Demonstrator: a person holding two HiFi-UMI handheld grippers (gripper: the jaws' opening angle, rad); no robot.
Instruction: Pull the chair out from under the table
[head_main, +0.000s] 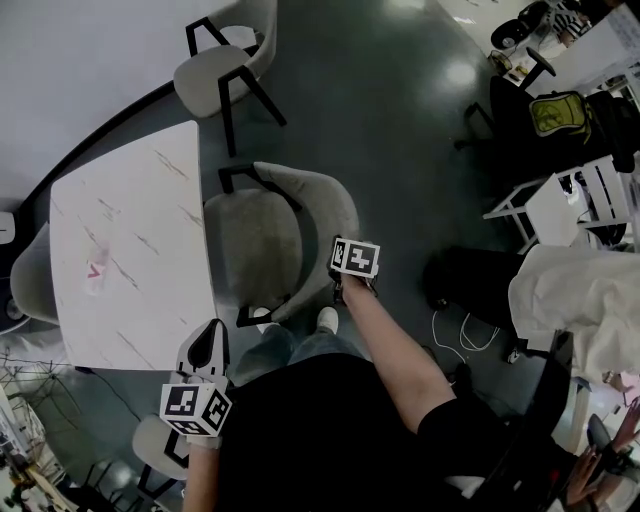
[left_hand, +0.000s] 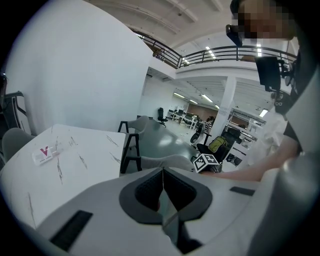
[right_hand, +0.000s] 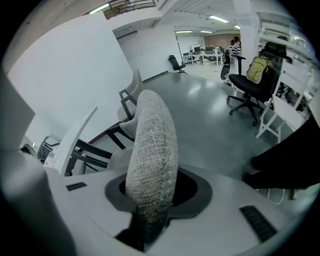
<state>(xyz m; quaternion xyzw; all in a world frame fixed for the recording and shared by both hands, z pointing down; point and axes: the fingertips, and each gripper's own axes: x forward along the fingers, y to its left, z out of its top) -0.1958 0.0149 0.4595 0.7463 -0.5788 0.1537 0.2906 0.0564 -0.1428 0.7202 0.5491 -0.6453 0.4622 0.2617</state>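
Four grey chairs ring the white marbled tabletop (head_main: 140, 220) in the head view. The task's chair (head_main: 265, 235) sits at the tabletop's right edge, its seat front just under or against that edge and its curved backrest toward the person. The right gripper (head_main: 348, 283) is closed on the rim of that backrest; in the right gripper view the woven fabric fills the gap between the jaws. The left gripper (head_main: 210, 340) hangs near the tabletop's near corner, jaws together with nothing in them.

A second chair (head_main: 225, 65) stands beyond the tabletop's far corner, a third (head_main: 30, 275) at its left side, and a fourth (head_main: 150, 440) close by the person's left. A small packet (head_main: 97, 268) lies on the tabletop. The person's shoes (head_main: 327, 320) are directly behind the chair's back legs. To the right, dark floor lies open as far as a white cable (head_main: 460, 335), a white rack (head_main: 560, 200) and a black office chair (head_main: 520, 120) carrying a yellow-green backpack (head_main: 555, 112)
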